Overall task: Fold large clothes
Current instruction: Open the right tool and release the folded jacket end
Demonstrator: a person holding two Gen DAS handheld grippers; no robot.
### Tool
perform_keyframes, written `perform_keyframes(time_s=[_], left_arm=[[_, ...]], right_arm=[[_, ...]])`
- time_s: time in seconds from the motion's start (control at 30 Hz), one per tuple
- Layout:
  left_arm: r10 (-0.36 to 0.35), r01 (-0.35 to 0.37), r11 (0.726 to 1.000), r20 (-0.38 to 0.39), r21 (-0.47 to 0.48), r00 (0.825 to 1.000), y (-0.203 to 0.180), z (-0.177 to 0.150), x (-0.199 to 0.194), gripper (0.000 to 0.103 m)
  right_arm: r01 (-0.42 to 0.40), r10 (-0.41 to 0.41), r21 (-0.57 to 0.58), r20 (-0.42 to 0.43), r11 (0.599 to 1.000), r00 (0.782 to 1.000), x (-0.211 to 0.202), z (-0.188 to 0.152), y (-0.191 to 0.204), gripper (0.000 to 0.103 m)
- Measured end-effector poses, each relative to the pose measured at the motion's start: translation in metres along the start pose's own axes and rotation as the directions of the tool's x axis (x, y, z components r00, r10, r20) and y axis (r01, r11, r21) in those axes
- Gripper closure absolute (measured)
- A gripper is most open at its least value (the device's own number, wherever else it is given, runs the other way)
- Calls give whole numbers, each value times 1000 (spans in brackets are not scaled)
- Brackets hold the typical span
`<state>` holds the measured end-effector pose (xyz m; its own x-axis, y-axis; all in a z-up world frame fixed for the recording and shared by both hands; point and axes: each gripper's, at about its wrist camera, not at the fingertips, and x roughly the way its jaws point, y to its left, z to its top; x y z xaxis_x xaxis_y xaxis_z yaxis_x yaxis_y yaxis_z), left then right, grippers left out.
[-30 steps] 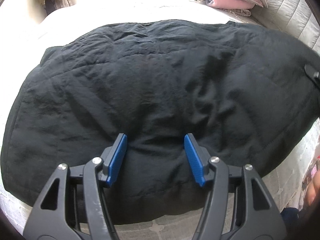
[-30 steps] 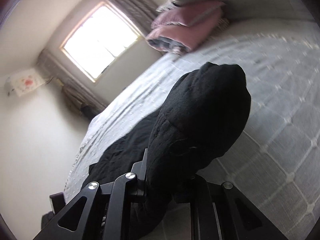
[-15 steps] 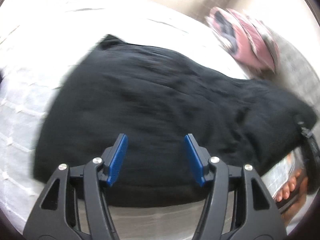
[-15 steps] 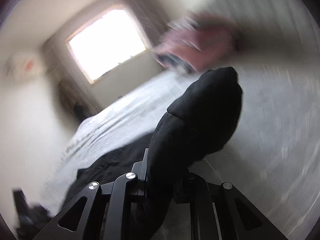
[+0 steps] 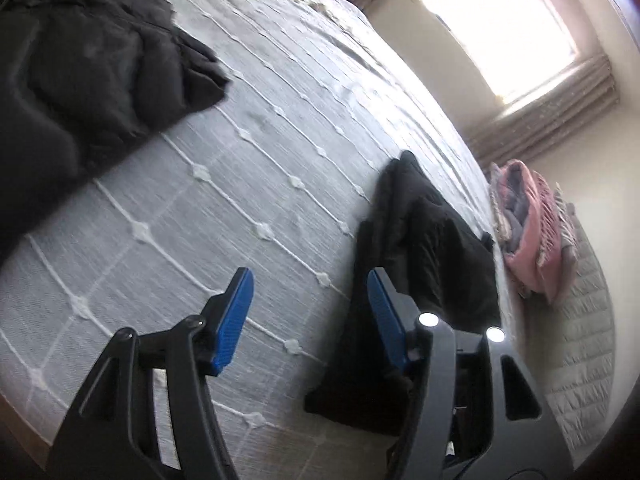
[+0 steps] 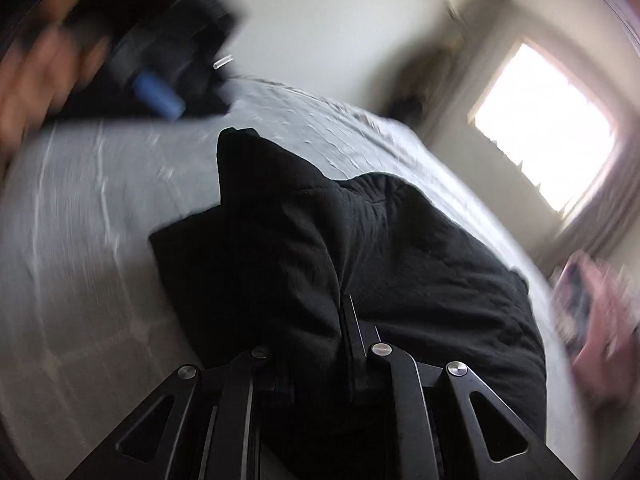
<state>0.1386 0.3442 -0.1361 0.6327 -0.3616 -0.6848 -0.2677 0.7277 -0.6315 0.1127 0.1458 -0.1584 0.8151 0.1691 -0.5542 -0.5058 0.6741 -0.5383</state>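
Left gripper (image 5: 310,316): blue pads spread apart, nothing between them, only the bedspread (image 5: 248,184) under the gap. The right-hand pad sits in front of the edge of a black garment; contact there cannot be told.

Right gripper (image 6: 320,344): jaws pressed nearly together, pinching a thick bunch of the black garment (image 6: 360,256). The cloth swells up and over the fingers and hides the pads.

The garment: matte black, soft and padded-looking, with faint stitched seams and fine wrinkles. In the right wrist view it fills the near middle, bunched into a rounded heap on the pale bedspread, one corner standing up in a blunt point at the far left of the heap. In the left wrist view the same black mass (image 5: 432,240) lies at right, folded on itself in several layers, long and narrow, reaching from the near edge toward the far side of the bed.

A second dark heap of clothing (image 5: 88,64) lies crumpled at the far left of the bed, well apart from the first.

Bedspread is light grey with raised white lines and small tufts in a diamond grid. Pink and grey folded bedding (image 5: 532,232) sits at right, by the headboard. Bright window (image 5: 500,28) at far right, curtain beside it.

Right wrist view is smeared; at upper left a blurred hand (image 6: 36,76) and a blue pad of the other gripper show.
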Motion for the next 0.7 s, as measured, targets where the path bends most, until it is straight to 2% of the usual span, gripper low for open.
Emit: perform_keyframes(time_s=[0.07,0.13,0.23,0.3,0.33,0.37,0.4,0.47,0.5,0.53,0.57,0.6,0.63,0.7], left_arm=[[-22,23,999,-19,47,1000,-14,-8,4,43],[-39,41,995,-35,85,999,-29,-13,9,43],[-74,82,988,-67,132,995,-51,-23,14,42],[-80,91,983,-74,157,994,-61,-28,15,42],[-75,87,981,-74,172,994,-65,-30,14,42],[-71,83,978,-69,190,995,-70,-32,13,42],[-69,80,976,-61,203,996,-74,-31,12,42],[-60,68,966,-40,248,997,-84,-32,11,42],[-52,60,960,-37,275,998,-91,-34,14,42],[-39,50,951,-44,304,998,-99,-37,19,42],[-27,42,944,-52,326,998,-103,-41,20,41],[-15,34,937,-56,347,998,-105,-45,23,41],[2,18,930,-55,368,998,-108,-48,25,41],[40,-19,916,-44,401,998,-115,-54,30,41]], right_arm=[[1,-1,-5,0,1000,1000,-3,-4,-3,86],[-65,65,54,-11,996,998,-7,-4,-22,80],[-159,161,56,-35,986,986,-23,1,-31,70],[-275,277,84,-18,958,961,-44,3,-38,45],[-339,340,103,5,935,940,-55,0,-46,43],[-394,392,121,40,911,919,-70,-6,-57,42],[-420,412,142,82,896,907,-85,-12,-69,43],[-404,378,234,151,884,914,-102,-23,-106,43],[-398,356,316,184,861,916,-106,-32,-131,43],[-398,336,415,216,818,917,-106,-44,-161,43],[-391,322,472,223,790,920,-100,-50,-179,46],[-367,300,538,212,759,930,-96,-66,-194,57],[-337,287,587,180,737,941,-86,-79,-207,63],[-311,302,632,126,710,945,-71,-91,-215,70]])
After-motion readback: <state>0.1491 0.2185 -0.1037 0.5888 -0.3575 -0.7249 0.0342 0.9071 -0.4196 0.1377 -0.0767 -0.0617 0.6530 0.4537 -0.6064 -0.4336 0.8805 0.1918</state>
